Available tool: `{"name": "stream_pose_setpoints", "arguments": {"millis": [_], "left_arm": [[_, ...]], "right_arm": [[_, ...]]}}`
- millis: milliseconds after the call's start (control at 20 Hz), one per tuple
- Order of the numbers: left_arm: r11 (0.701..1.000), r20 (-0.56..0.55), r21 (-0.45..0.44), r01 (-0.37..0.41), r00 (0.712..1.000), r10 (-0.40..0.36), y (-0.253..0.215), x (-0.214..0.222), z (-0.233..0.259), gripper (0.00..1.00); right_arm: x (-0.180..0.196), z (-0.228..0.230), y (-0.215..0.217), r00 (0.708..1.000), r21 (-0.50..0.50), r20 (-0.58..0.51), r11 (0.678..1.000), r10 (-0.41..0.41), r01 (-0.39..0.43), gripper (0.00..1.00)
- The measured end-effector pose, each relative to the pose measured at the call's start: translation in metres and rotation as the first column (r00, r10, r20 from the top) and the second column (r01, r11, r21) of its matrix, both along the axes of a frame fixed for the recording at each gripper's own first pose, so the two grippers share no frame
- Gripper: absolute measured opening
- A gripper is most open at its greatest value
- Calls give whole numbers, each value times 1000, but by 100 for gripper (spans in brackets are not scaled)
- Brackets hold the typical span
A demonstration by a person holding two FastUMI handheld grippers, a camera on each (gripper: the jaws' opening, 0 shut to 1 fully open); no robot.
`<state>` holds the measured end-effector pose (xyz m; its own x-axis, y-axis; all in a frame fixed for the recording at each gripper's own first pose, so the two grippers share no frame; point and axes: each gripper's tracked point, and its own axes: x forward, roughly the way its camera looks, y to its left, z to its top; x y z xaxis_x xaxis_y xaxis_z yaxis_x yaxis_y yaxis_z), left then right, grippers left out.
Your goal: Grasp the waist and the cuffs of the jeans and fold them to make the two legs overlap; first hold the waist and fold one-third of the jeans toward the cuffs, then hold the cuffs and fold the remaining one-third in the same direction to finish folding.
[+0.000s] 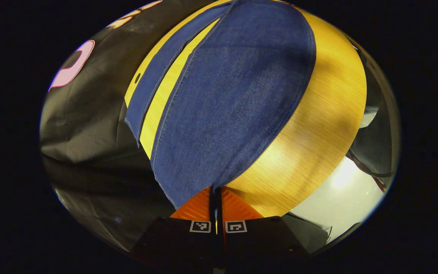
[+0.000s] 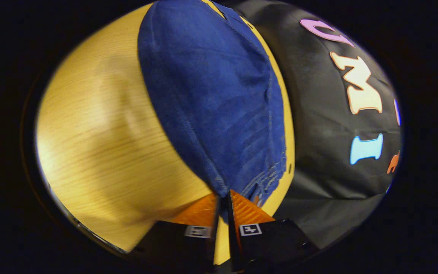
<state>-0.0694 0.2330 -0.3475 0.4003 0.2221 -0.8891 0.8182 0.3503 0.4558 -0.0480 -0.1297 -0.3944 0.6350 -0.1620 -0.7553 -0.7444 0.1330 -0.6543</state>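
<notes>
Jeans [image 1: 226, 99] on table [image 1: 318, 125], wall behind.

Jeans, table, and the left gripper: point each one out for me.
jeans [image 1: 238, 106]: left gripper view, middle of the near leg.
table [image 1: 318, 137]: left gripper view, bare wood beside the denim.
left gripper [image 1: 216, 203]: left gripper view, between its fingertips.

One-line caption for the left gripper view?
Left gripper shut on the jeans edge, lifting denim above the wooden table.

Left tongs [image 1: 216, 189] and right tongs [image 2: 223, 195] each have fingers pinched nearly together on denim.
</notes>
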Motion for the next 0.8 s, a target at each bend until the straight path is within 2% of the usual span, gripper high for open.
{"name": "stream_pose_setpoints", "arguments": {"millis": [50, 100, 200, 350, 550, 700, 800], "left_arm": [[999, 6, -17, -32, 999, 32, -1, 1, 1, 0], [996, 18, -42, -75, 997, 75, -2, 4, 3, 0], [984, 62, -95, -148, 986, 154, -10, 16, 15, 0], [969, 174, -147, -197, 959, 222, -25, 52, 52, 0], [955, 282, -203, -214, 922, 266, -67, 93, 123, 0], [943, 346, -241, -231, 887, 306, -97, 99, 155, 0], [939, 368, -252, -234, 874, 317, -116, 105, 177, 0]], "right_arm": [[1, 5, -3, 1000, 13, 8, 1000, -24, 24, 0], [-2, 3, -3, 997, 44, 7, 996, -73, 73, 3], [16, 29, 1, 978, 137, 93, 975, -188, 175, 3], [52, 84, 8, 916, 274, 247, 929, -317, 248, 3], [56, 116, 14, 839, 389, 336, 874, -428, 290, 2], [75, 142, 13, 761, 503, 371, 804, -532, 317, 2], [81, 160, 17, 727, 555, 374, 767, -576, 322, 2]]}}
